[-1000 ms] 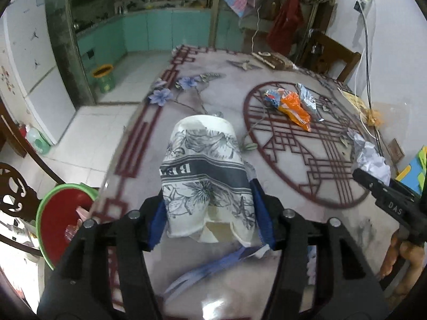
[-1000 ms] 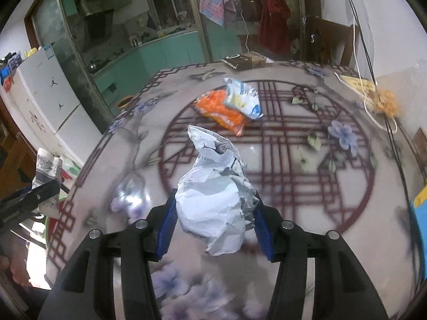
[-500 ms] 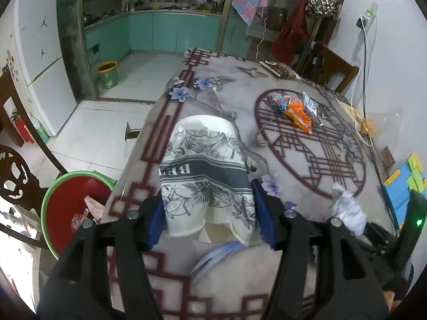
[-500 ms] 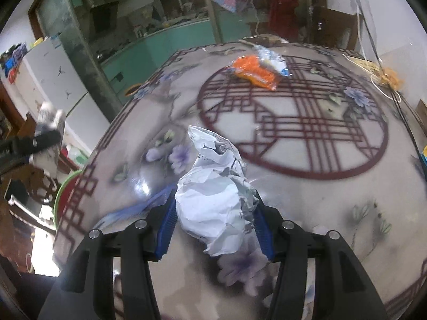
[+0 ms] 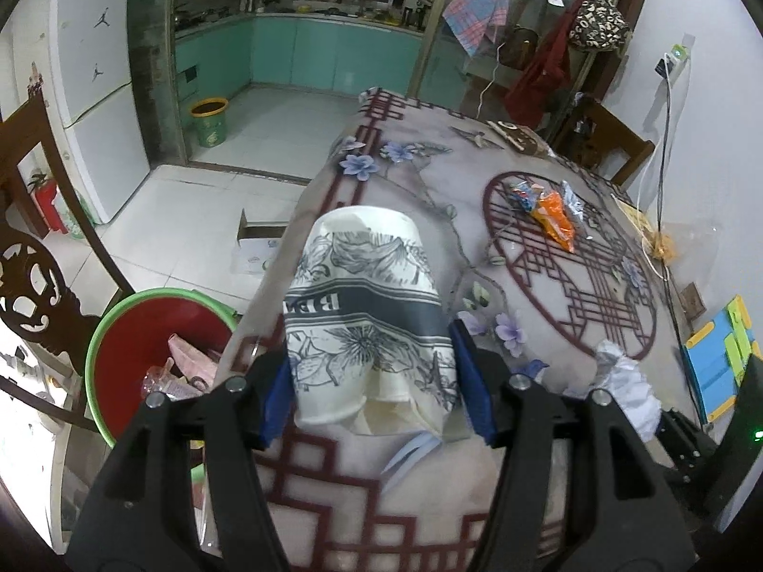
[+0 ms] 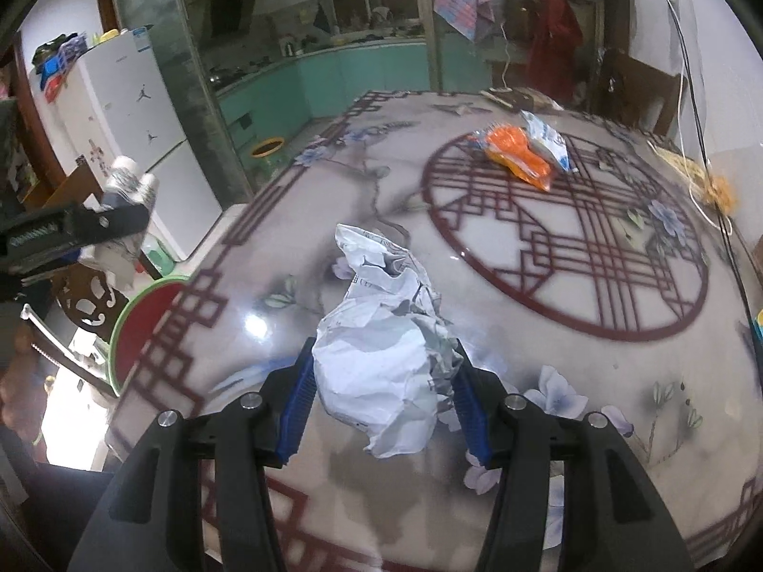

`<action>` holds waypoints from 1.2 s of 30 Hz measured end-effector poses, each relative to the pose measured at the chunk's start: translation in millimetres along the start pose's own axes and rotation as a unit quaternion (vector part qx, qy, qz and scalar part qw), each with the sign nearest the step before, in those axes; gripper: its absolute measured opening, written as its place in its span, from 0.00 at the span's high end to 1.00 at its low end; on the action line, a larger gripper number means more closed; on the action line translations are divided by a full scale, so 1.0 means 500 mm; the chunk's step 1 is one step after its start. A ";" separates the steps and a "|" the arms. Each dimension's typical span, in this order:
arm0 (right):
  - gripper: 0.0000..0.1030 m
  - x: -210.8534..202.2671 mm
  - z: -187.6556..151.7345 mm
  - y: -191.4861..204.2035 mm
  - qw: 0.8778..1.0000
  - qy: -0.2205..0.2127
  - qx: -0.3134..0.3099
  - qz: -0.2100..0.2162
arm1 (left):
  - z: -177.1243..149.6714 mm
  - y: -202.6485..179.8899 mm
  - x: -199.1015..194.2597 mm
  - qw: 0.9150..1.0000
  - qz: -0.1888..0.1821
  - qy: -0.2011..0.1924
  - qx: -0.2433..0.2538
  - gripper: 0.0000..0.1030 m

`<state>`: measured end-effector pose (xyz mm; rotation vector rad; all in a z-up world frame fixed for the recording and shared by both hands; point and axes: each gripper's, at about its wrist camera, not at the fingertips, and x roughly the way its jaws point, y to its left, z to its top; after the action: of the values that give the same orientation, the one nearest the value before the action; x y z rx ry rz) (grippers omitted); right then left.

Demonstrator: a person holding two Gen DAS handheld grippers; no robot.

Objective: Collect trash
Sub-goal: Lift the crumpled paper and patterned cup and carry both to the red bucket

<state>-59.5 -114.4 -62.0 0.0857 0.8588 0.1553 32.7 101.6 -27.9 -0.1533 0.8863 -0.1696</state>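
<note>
The left claw (image 5: 372, 395) pinches a crushed paper cup printed with grey flowers (image 5: 365, 314) above the counter (image 5: 548, 324) edge; the right claw (image 6: 384, 398) pinches a crumpled white paper wad (image 6: 381, 362). Releasing now would likely drop the cup on the counter rim, short of the red green-rimmed basin (image 5: 143, 329) on the floor. Since a second ago, both claws have drawn back toward the basin side, leaving the orange snack wrappers (image 6: 522, 157) farther off.

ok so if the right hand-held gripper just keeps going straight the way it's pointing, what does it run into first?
Probably the table: the right hand-held gripper, shut on the crumpled paper, points across bare patterned tabletop. The orange snack wrappers lie further along, slightly right. Depth is unclear.
</note>
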 end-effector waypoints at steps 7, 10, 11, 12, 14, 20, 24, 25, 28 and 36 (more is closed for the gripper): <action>0.50 -0.006 0.017 0.036 1.000 -0.010 -0.011 0.009 | -0.007 0.048 -0.008 1.000 0.015 -0.002 -0.013 0.44; 0.50 -0.003 0.023 0.052 1.000 -0.012 -0.018 0.012 | -0.007 0.063 -0.014 1.000 0.018 -0.007 -0.019 0.44; 0.50 -0.002 0.025 0.057 1.000 -0.013 -0.020 0.014 | -0.007 0.067 -0.016 1.000 0.018 -0.008 -0.019 0.44; 0.50 -0.001 0.026 0.063 1.000 -0.013 -0.023 0.016 | -0.008 0.069 -0.019 1.000 0.019 -0.010 -0.019 0.44; 0.50 0.003 0.031 0.078 0.999 -0.014 -0.030 0.020 | -0.008 0.073 -0.023 1.000 0.021 -0.013 -0.017 0.44; 0.50 0.015 0.050 0.126 0.998 -0.019 -0.050 0.039 | -0.008 0.086 -0.036 0.999 0.034 -0.024 -0.009 0.44; 0.50 0.028 0.062 0.165 0.996 -0.021 -0.064 0.055 | -0.009 0.102 -0.040 0.999 0.043 -0.027 -0.012 0.44; 0.50 0.030 0.063 0.172 0.996 -0.021 -0.067 0.059 | -0.009 0.107 -0.040 0.999 0.045 -0.026 -0.013 0.44; 0.50 0.042 0.072 0.201 0.994 -0.021 -0.075 0.071 | -0.009 0.128 -0.039 0.998 0.050 -0.024 -0.023 0.44; 0.50 0.088 0.095 0.286 0.990 -0.011 -0.097 0.106 | -0.016 0.198 -0.036 0.995 0.075 -0.010 -0.062 0.44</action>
<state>-9.8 33.2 -44.3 -0.0042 0.8077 0.4356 23.6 201.2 -39.6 -0.2021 0.8847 0.0271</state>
